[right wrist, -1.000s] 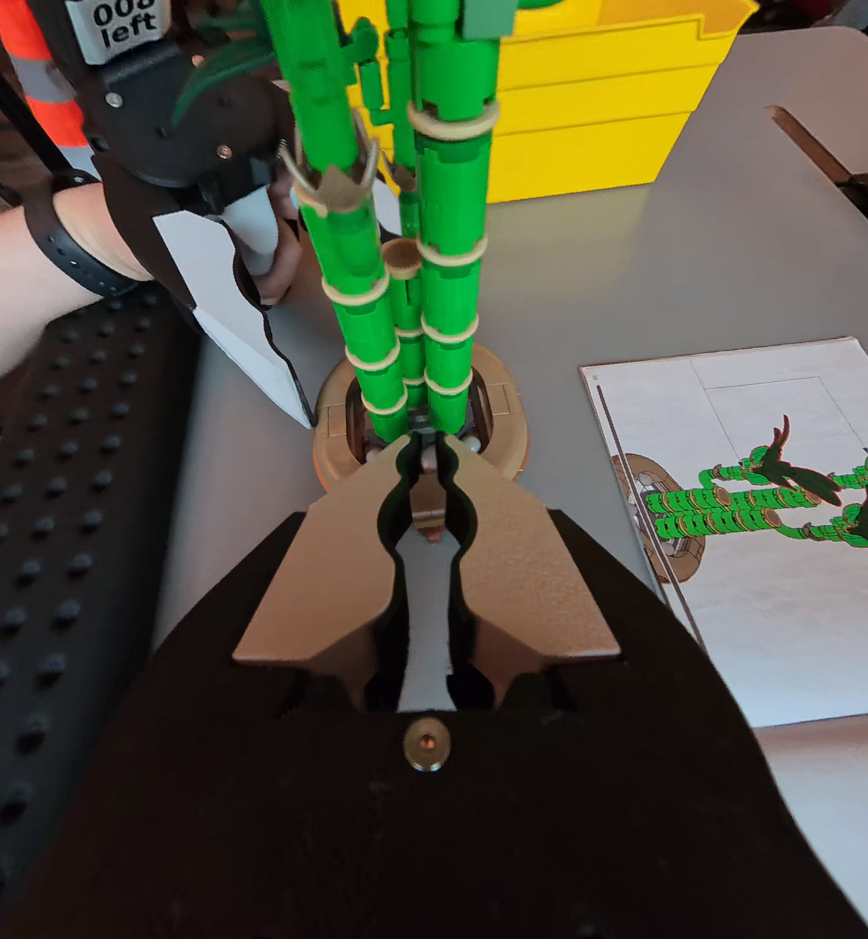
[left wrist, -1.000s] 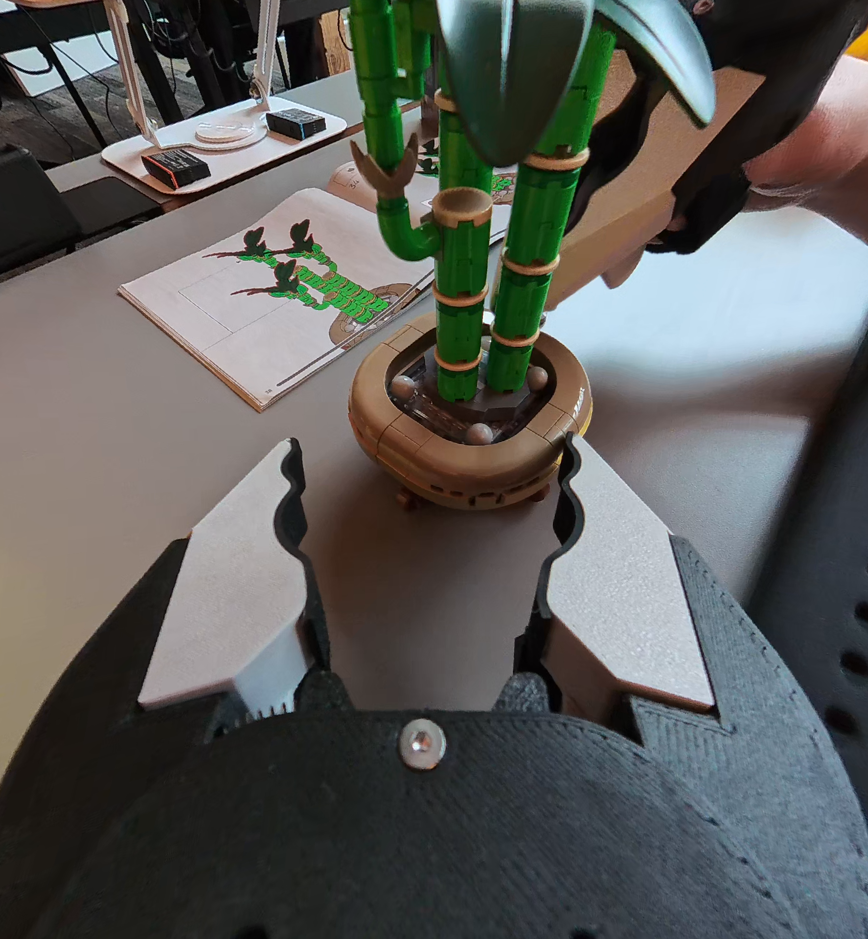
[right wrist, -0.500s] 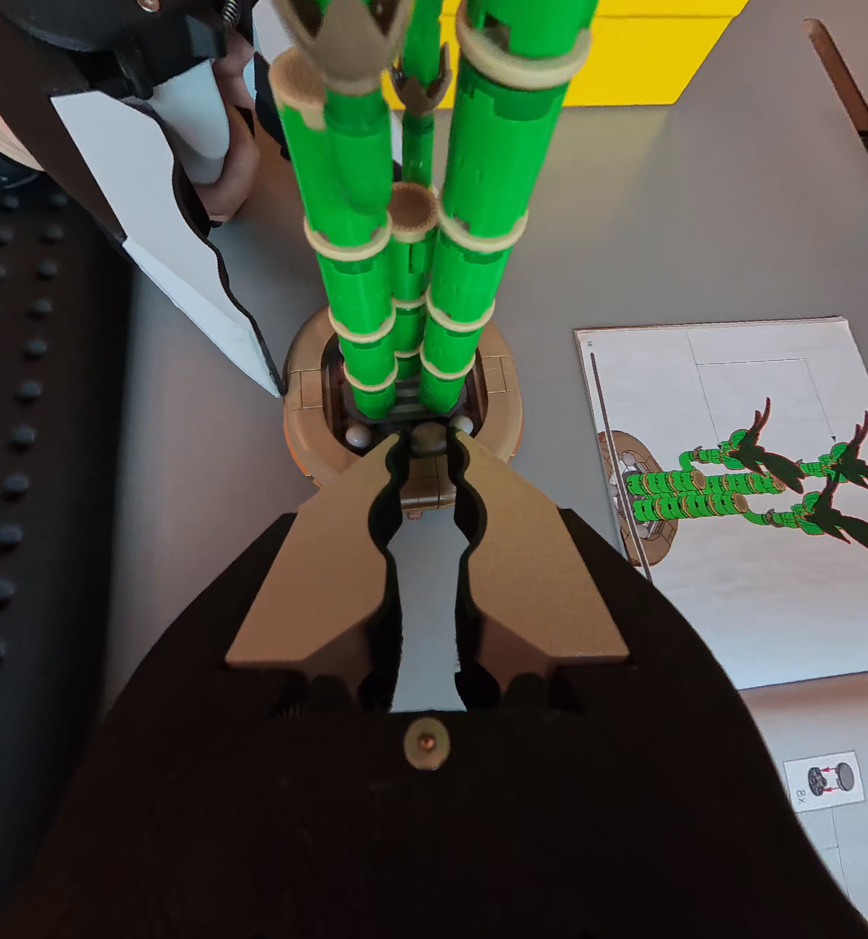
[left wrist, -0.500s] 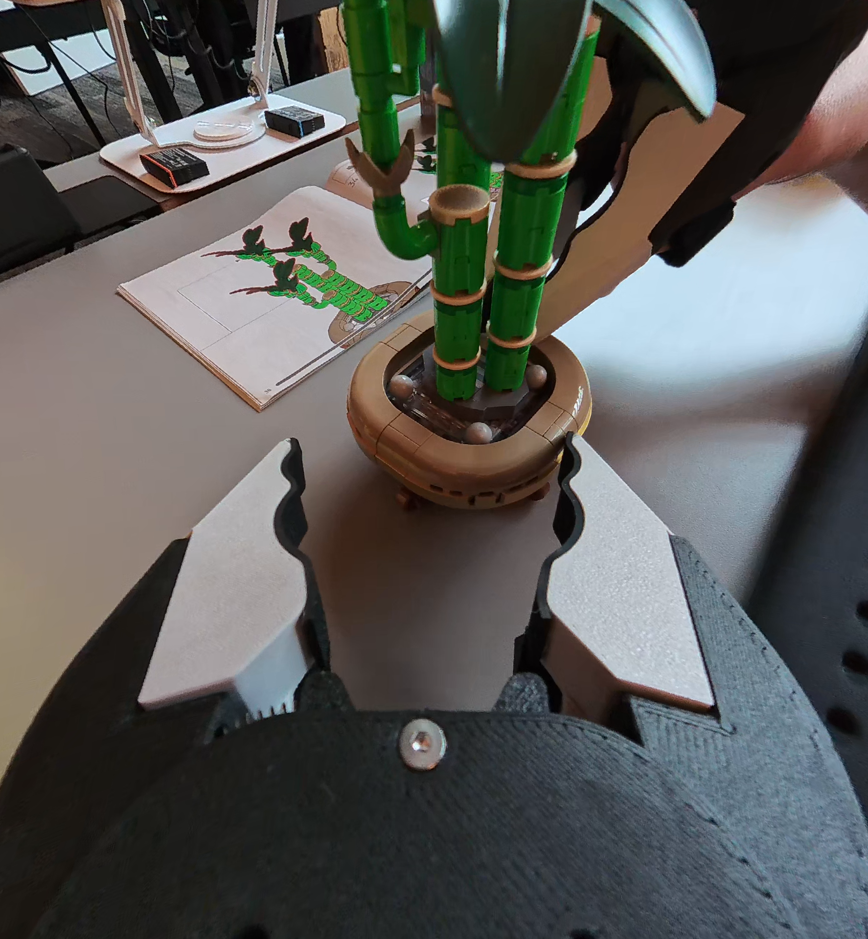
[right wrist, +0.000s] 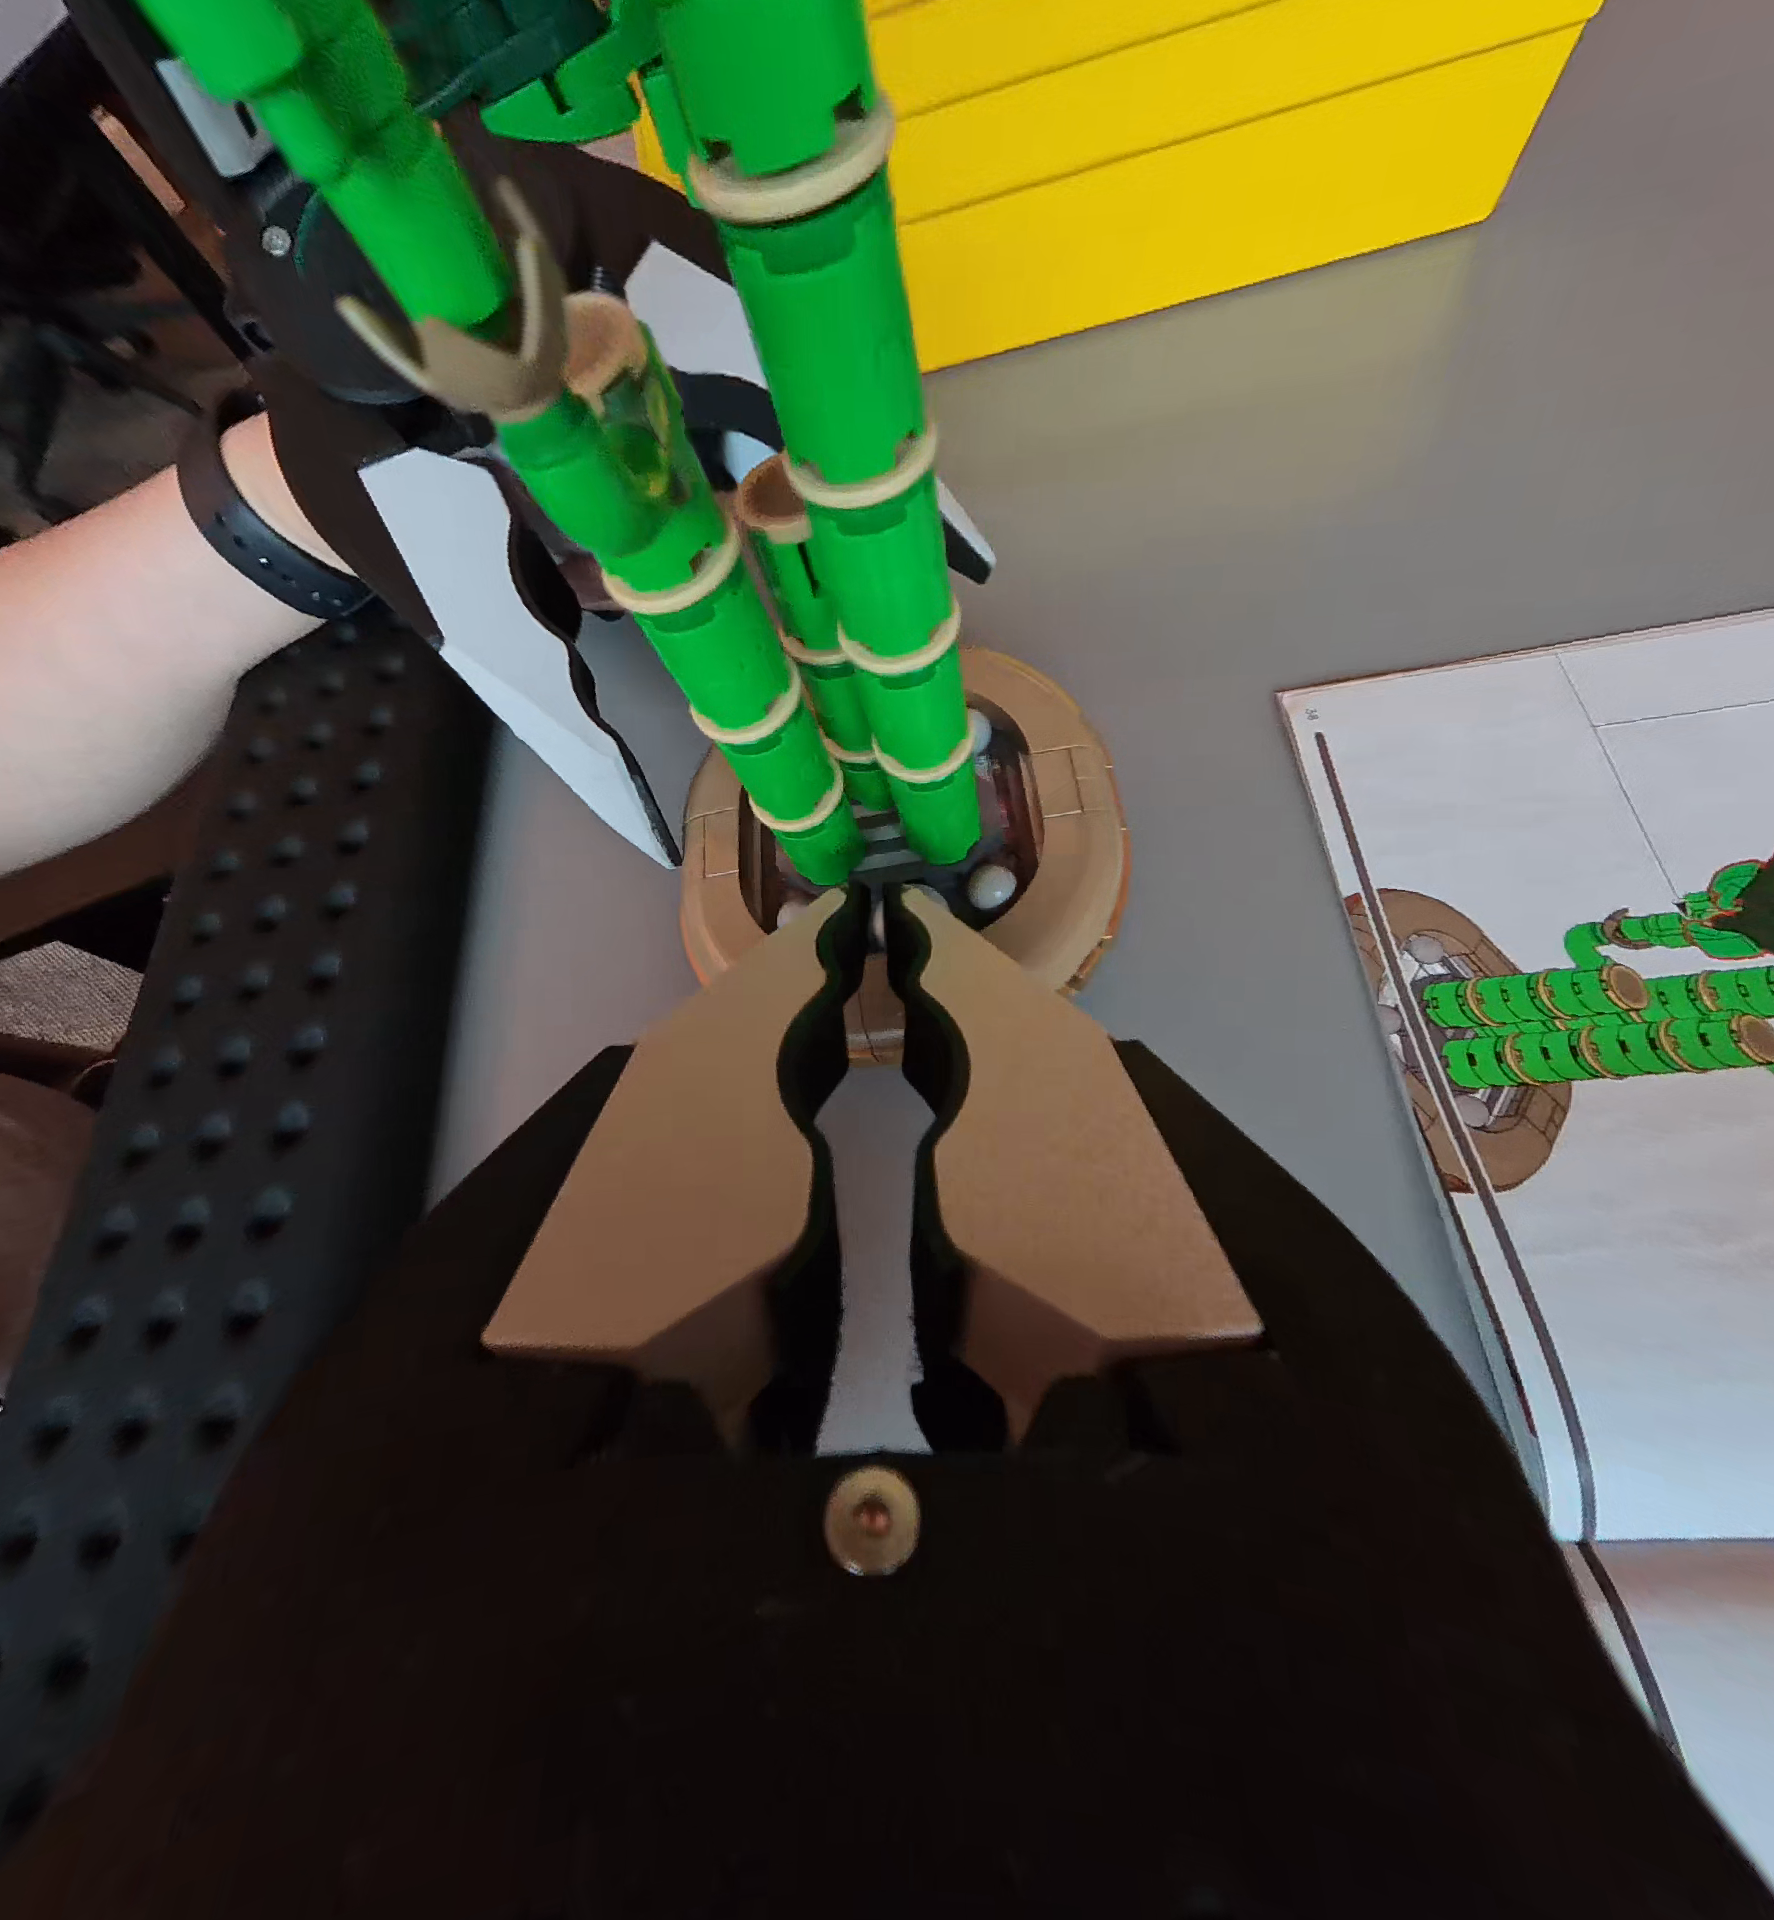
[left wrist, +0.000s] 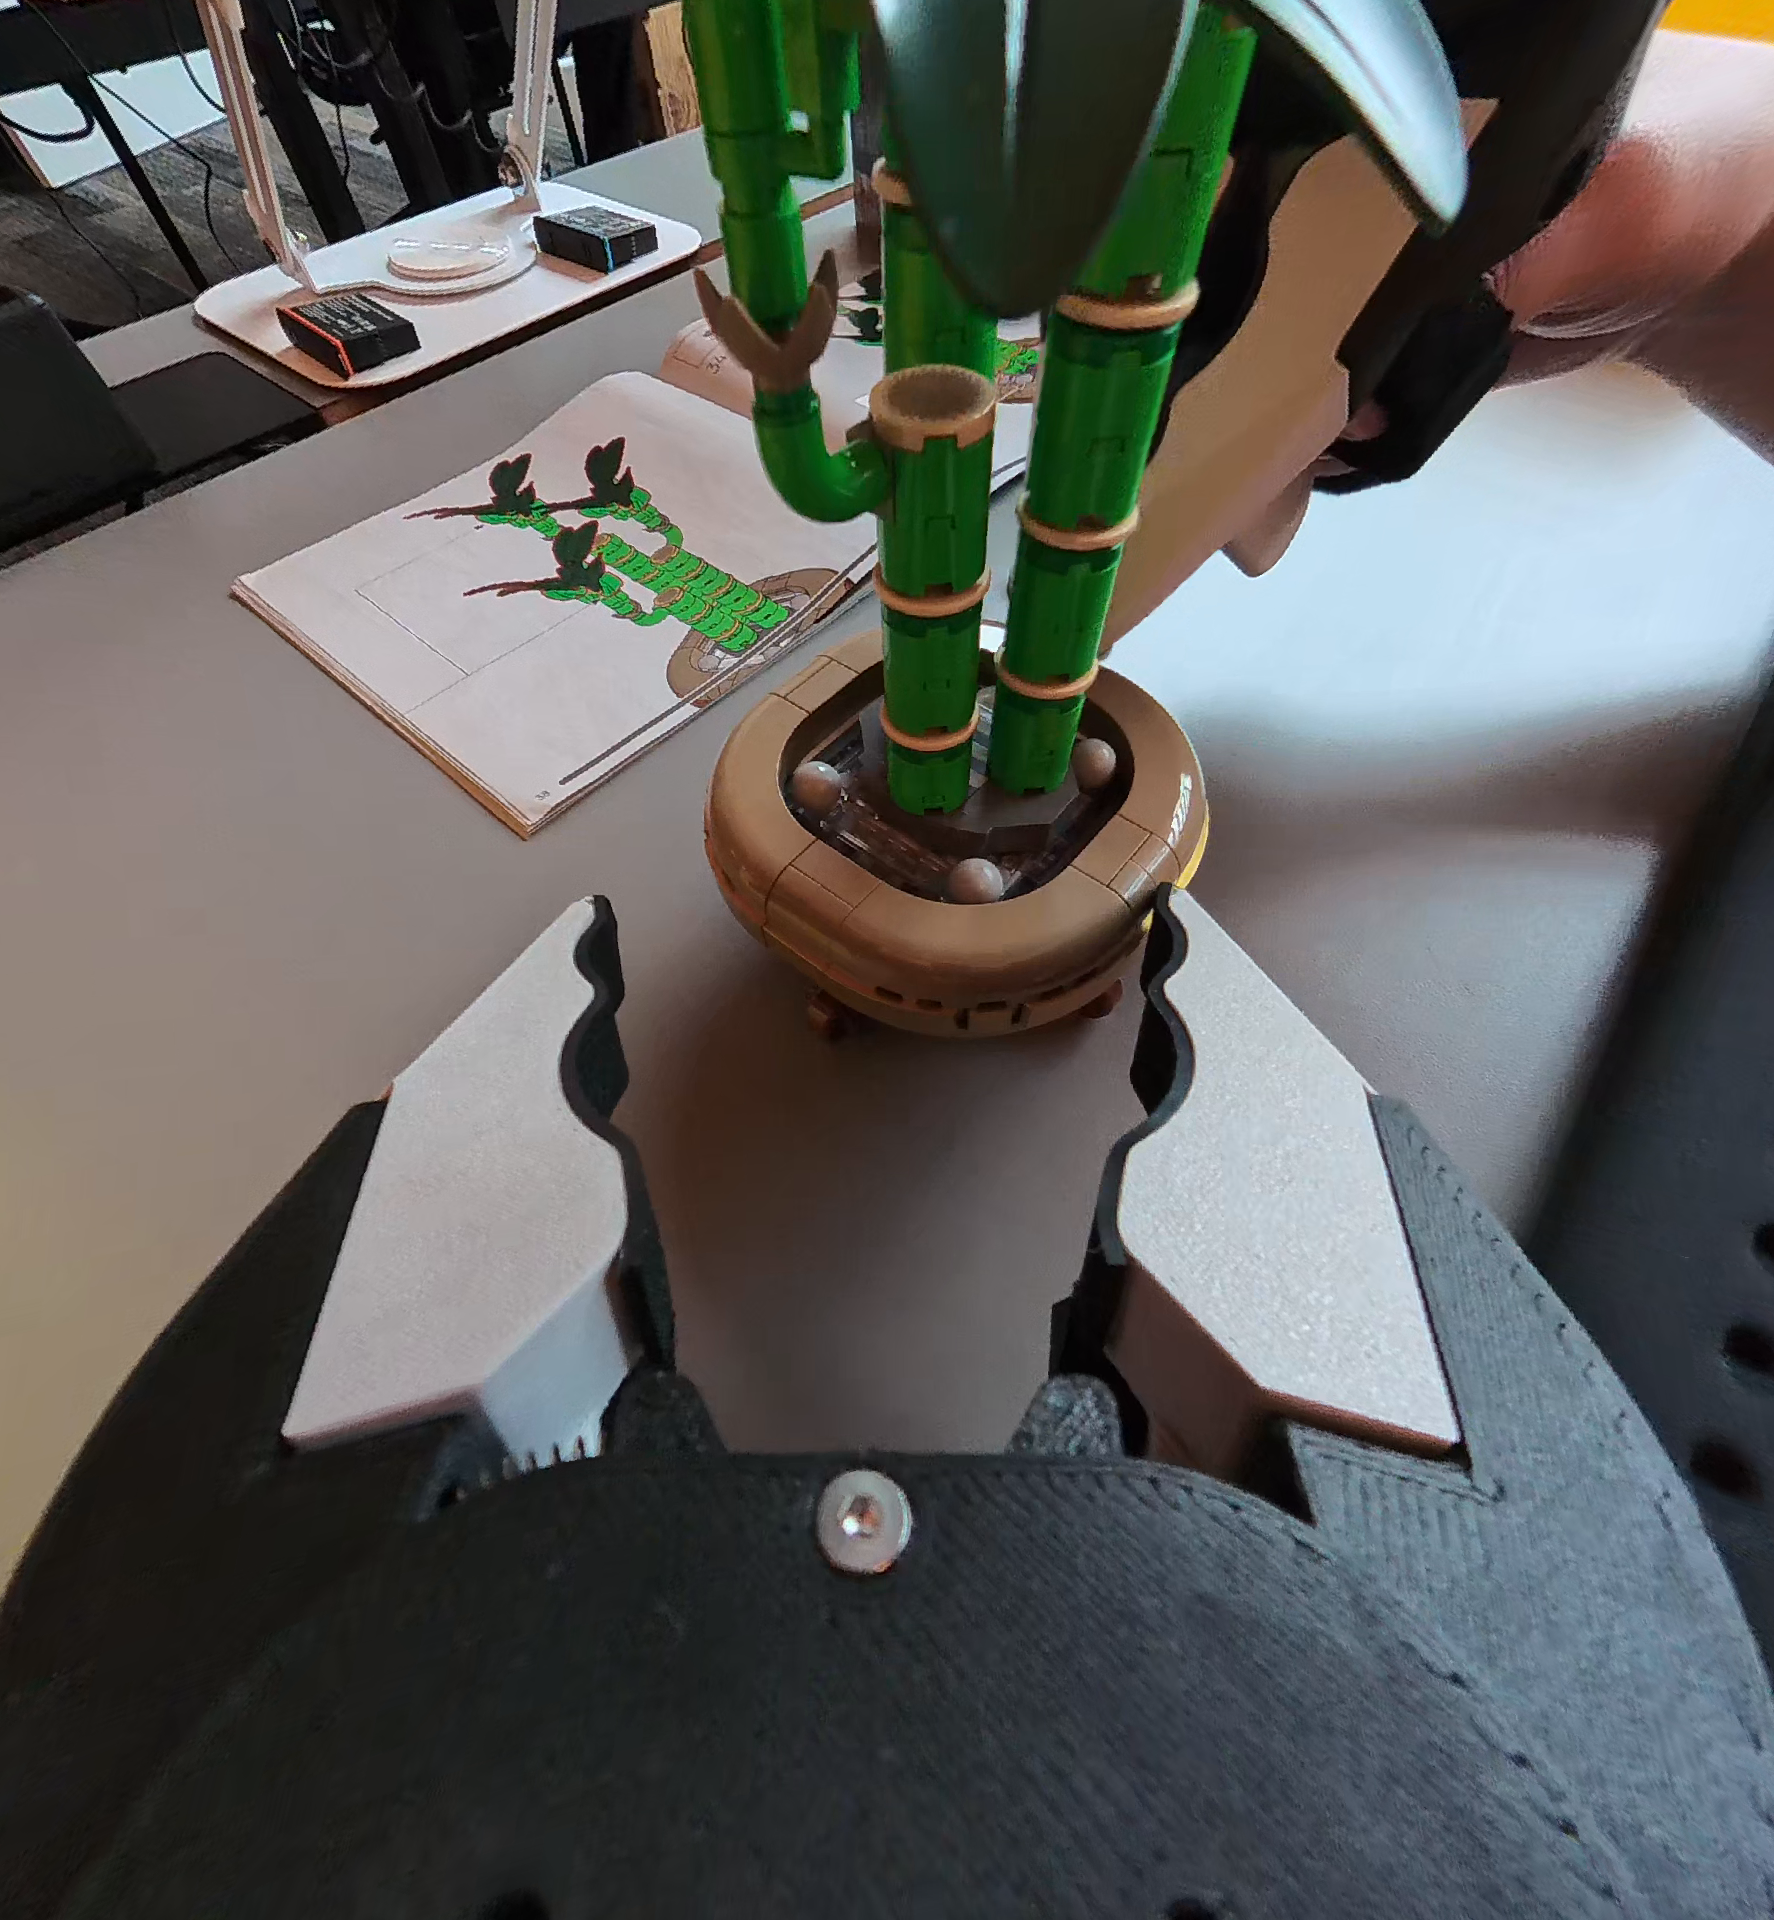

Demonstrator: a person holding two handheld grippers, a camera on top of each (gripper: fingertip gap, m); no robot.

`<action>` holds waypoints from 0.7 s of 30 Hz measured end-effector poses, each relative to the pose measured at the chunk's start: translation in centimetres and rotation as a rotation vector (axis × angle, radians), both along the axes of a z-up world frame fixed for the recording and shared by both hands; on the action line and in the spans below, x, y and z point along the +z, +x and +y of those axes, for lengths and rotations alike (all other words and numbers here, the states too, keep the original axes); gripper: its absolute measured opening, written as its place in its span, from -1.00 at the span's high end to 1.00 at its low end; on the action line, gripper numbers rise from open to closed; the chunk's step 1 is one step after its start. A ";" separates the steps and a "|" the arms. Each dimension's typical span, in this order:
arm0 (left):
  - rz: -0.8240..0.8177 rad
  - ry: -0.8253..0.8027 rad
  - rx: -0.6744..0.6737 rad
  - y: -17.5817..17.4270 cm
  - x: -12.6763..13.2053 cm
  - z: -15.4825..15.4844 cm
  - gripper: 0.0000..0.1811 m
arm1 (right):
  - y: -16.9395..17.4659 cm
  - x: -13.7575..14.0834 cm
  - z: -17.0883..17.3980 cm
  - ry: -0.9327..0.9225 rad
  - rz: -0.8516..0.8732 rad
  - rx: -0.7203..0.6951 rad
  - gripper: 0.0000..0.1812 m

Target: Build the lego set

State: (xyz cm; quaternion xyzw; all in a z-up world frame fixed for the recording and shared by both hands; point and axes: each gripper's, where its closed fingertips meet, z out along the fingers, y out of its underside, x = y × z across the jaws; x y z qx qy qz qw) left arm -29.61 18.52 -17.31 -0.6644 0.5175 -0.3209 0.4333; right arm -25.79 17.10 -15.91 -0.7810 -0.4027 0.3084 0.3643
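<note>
The lego bamboo model has green stalks [left wrist: 930,623] with dark leaves [left wrist: 1018,156], standing in a tan round pot [left wrist: 956,935] on the grey table. My left gripper [left wrist: 883,909] is open and empty, its tips just short of the pot's near side. In the right wrist view my right gripper [right wrist: 875,906] reaches down at the foot of the stalks [right wrist: 841,416], over the pot's rim [right wrist: 1070,831]. Its jaws are closed to a narrow gap around a pale round pebble piece [right wrist: 878,923]. One of its tan fingers [left wrist: 1236,447] shows behind the stalks in the left wrist view.
The open instruction booklet [left wrist: 509,644] lies beside the pot and also shows in the right wrist view [right wrist: 1641,1299]. A yellow bin [right wrist: 1174,187] stands behind. A white tray [left wrist: 447,270] sits far back. A black perforated mat [right wrist: 187,1039] edges the table. A person's arm [right wrist: 52,727] holds the left gripper. Some 6 centimeters of space lies between my two pairs of fingers. My right gripper's tips are some 4 centimeters from the pot's rim [right wrist: 1070,831]. My left wrist view [left wrist: 856,652] looks at it from another angle.
My right gripper has tilted to look more steeply down into the pot; its jaws opened a little, then narrowed around the pebble. My left gripper has stayed put and open.
</note>
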 end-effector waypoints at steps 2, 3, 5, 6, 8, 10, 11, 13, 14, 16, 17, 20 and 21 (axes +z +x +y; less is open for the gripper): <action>0.003 0.001 -0.001 0.0 0.0 0.0 -0.10 | 0.1 0.1 0.0 0.008 0.018 0.001 0.94; 0.003 0.002 -0.001 0.0 0.0 0.0 -0.10 | 0.1 0.2 0.0 0.026 0.019 0.003 0.87; 0.004 0.004 -0.001 0.0 0.0 0.0 -0.10 | 0.0 0.2 0.1 0.074 0.001 0.011 0.73; 0.004 0.005 -0.001 0.0 0.0 0.0 -0.10 | -0.1 0.0 0.0 0.087 -0.016 0.020 0.70; 0.005 0.006 -0.001 0.0 0.0 0.0 -0.10 | -0.2 0.0 -0.4 0.108 -0.020 0.050 0.65; 0.005 0.008 0.001 0.0 0.0 0.0 -0.10 | 0.1 0.6 -0.7 0.132 0.008 0.056 0.61; 0.005 0.009 0.001 0.0 0.0 -0.1 -0.10 | 0.6 1.0 -0.6 0.147 0.020 0.044 0.59; 0.007 0.009 -0.001 0.0 0.0 -0.1 -0.10 | 1.8 2.5 -0.3 0.183 0.073 0.003 0.59; 0.008 0.009 -0.004 0.0 -0.1 -0.1 -0.10 | 2.2 3.3 -0.3 0.193 0.100 -0.012 0.59; 0.010 0.003 -0.019 0.2 -0.2 -0.3 -0.11 | 2.8 4.0 -0.9 0.193 0.104 0.018 0.55; 0.015 -0.007 -0.027 0.3 -0.4 -0.3 -0.13 | 2.7 4.0 -1.4 0.182 0.102 0.049 0.53; 0.029 -0.038 -0.039 0.4 -0.9 -0.5 -0.15 | 2.2 3.5 -1.9 0.195 0.078 0.117 0.59; 0.020 -0.040 -0.040 0.4 -0.8 -0.5 -0.15 | 2.5 3.5 -1.7 0.219 0.063 0.124 0.61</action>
